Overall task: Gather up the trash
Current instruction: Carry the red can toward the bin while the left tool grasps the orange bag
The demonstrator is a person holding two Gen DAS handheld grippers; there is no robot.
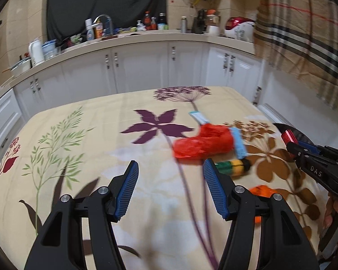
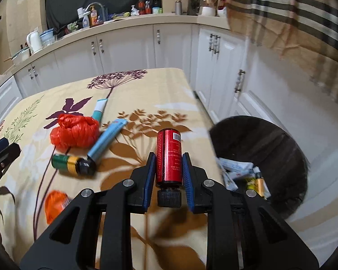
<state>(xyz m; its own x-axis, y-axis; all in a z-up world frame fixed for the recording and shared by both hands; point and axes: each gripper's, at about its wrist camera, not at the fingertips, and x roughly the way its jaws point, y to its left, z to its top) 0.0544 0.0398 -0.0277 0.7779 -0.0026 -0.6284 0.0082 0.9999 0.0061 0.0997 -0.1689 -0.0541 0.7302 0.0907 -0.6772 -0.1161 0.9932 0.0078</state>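
My right gripper (image 2: 169,168) is shut on a red bottle (image 2: 169,157) with a black cap, held above the table's right edge beside a dark bin (image 2: 259,139) holding tubes and wrappers. On the floral tablecloth lie a crumpled red plastic bag (image 2: 75,132), a light-blue tube (image 2: 106,140), a teal-and-white tube (image 2: 99,108), a green-yellow bottle (image 2: 73,164) and an orange piece (image 2: 55,202). My left gripper (image 1: 171,180) is open and empty above the cloth, just short of the red bag (image 1: 202,144) and the green-yellow bottle (image 1: 233,166). The right gripper (image 1: 290,141) also shows at the right edge of the left wrist view.
White kitchen cabinets (image 2: 128,49) and a cluttered counter (image 1: 133,33) run behind the table. A plaid cloth (image 2: 293,18) hangs at the upper right. The bin stands on the floor by the table's right side.
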